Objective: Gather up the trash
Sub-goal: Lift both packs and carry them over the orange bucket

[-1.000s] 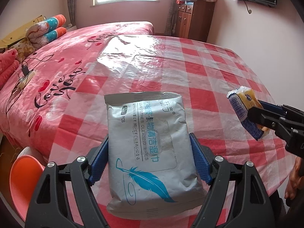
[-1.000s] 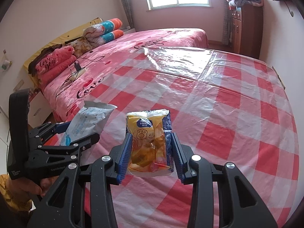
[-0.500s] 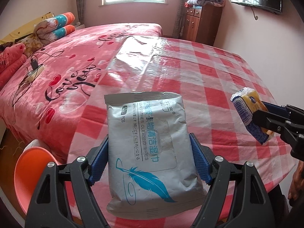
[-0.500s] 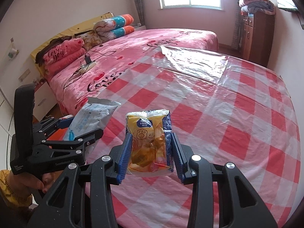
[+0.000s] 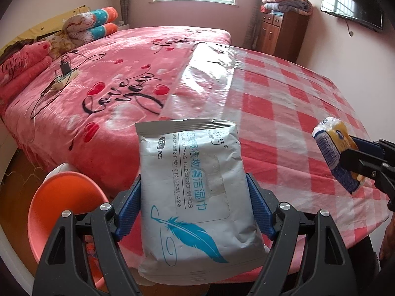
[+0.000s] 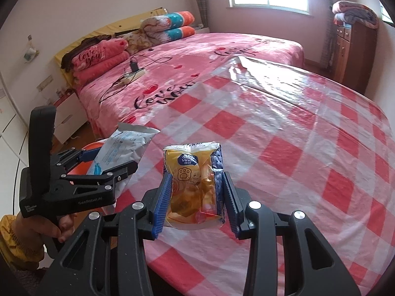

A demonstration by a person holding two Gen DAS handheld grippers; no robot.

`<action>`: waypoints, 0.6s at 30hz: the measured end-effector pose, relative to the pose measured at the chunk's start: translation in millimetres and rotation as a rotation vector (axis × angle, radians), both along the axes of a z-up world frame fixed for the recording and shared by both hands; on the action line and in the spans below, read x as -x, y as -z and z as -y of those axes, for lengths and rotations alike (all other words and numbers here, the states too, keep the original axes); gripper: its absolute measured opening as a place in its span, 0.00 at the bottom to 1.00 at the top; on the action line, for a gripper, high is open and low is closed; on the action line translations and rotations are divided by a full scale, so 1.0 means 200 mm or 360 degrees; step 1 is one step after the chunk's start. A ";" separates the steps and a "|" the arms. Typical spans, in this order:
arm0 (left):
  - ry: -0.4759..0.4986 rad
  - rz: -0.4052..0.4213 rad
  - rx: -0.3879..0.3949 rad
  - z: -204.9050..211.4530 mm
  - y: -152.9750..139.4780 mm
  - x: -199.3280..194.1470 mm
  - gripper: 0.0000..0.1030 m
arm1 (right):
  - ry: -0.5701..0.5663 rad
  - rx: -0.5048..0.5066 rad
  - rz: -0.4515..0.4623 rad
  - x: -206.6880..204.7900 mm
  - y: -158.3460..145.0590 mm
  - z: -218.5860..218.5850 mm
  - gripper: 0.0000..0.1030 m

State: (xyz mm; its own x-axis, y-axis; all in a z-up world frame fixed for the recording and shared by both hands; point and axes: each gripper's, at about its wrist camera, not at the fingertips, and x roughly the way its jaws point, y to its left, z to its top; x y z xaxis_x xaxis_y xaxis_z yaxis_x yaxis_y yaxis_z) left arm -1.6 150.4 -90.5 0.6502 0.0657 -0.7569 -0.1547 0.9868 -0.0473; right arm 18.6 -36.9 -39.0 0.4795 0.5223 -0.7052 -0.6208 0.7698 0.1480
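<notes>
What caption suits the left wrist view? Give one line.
Left gripper holds a wipes pack near an orange bin.

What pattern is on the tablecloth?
Red-and-white checks under clear plastic on the tablecloth, best seen from the right wrist.

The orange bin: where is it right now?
In the left wrist view the orange bin sits low at the left, on the floor between the bed and the checked table, just left of the held wipes pack.
</notes>
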 end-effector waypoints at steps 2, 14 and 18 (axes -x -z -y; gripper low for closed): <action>-0.0017 0.0006 0.0005 -0.03 -0.01 0.02 0.77 | -0.0023 0.0009 0.0001 0.01 0.00 -0.03 0.41; -0.0130 0.0025 0.0012 -0.19 -0.02 0.13 0.77 | -0.0181 0.0027 -0.0009 0.07 0.01 -0.24 0.41; -0.0181 0.0020 0.0012 -0.26 -0.02 0.17 0.77 | -0.0248 0.0034 -0.0017 0.09 0.01 -0.33 0.41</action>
State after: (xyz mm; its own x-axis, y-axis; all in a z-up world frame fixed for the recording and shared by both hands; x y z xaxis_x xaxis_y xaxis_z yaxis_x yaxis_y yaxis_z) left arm -35.0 201.8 -86.0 0.6485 0.1340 -0.7493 -0.2647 0.9626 -0.0570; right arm 0.4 28.6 -42.0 0.3862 0.5746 -0.7216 -0.7314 0.6675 0.1401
